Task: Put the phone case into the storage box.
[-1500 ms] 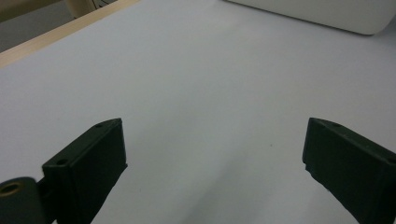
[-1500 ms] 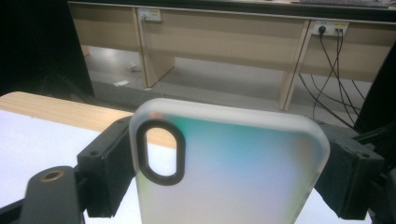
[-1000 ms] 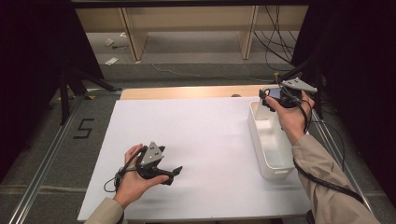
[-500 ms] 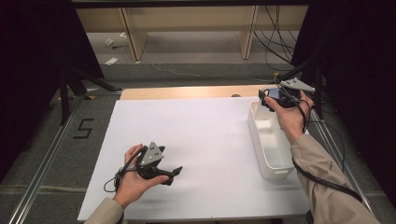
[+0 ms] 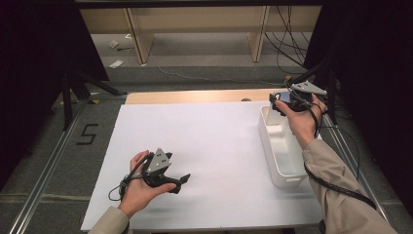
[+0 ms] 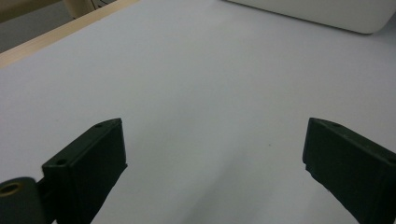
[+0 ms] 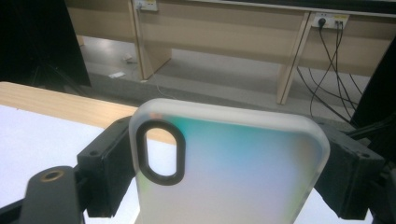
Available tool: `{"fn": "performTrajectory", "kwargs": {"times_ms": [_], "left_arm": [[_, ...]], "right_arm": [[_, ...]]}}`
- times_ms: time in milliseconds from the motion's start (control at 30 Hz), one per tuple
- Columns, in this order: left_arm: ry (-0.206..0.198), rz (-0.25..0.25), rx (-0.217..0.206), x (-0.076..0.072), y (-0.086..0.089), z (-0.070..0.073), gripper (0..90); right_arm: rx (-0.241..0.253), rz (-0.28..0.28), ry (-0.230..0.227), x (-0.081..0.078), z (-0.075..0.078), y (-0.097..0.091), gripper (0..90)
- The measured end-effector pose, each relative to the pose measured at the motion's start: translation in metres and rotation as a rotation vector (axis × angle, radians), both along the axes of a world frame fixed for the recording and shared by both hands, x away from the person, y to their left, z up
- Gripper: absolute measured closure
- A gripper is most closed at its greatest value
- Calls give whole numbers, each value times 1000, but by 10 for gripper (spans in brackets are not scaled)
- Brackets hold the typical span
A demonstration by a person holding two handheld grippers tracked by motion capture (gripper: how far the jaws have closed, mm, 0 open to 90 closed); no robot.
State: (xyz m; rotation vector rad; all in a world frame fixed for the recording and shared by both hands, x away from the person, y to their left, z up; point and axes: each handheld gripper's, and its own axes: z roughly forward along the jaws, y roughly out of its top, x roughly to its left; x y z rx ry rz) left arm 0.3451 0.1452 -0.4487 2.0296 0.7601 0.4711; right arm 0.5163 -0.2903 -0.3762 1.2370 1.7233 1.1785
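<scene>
A: Right gripper (image 5: 281, 101) first. What's in it?

B: A phone case (image 7: 229, 163), frosted, with a pastel tint and a black-rimmed oval camera cutout. In the right gripper view the jaws stand wide because they press on its two long edges, one each side. So it's a grip across the width, not free jaws.

A: Where's the case relative to the bin?

B: In the high view it hangs in the air over the far end of the white bin (image 5: 285, 161), which sits along the right edge of the tabletop (image 5: 204, 146). It's above the rim, not touching it. My read: held there for lowering into the bin, or just lifted out. Can't say which.

A: Why an edge grip?

B: Probably because the case is thin and flat. Clamping the sides keeps it level and leaves the bottom clear for setting down. It looks a bit flexible, so a hard squeeze could bow it.

A: Left gripper (image 5: 178, 181)?

B: Low over the near-left tabletop, jaws wide apart with nothing between them, as the left gripper view shows over bare white surface. It points toward the bin but well apart from it. Looks parked, out of the way.

A: Anything inside the bin?

B: The visible part looks bare. The far end is hidden by the hand.
</scene>
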Motion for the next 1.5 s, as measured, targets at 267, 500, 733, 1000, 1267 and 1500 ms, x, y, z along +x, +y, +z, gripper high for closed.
{"fn": "performTrajectory", "kwargs": {"times_ms": [267, 500, 733, 1000, 1267, 1500], "left_arm": [[1, -1, 2, 0, 0, 0, 52], [2, 4, 0, 0, 0, -1, 53], [3, 5, 1, 0, 0, -1, 53], [3, 4, 1, 1, 0, -1, 53], [3, 3, 0, 1, 0, -1, 54], [5, 2, 0, 1, 0, -1, 54]], "right_arm": [[-1, 0, 2, 1, 0, 2, 179], [-12, -2, 7, 3, -1, 3, 179], [-25, 2, 16, 6, -3, 6, 179], [-28, 1, 22, 9, -5, 7, 179], [-33, 1, 32, 13, -9, 9, 179], [-37, -1, 35, 15, -11, 9, 179]]}}
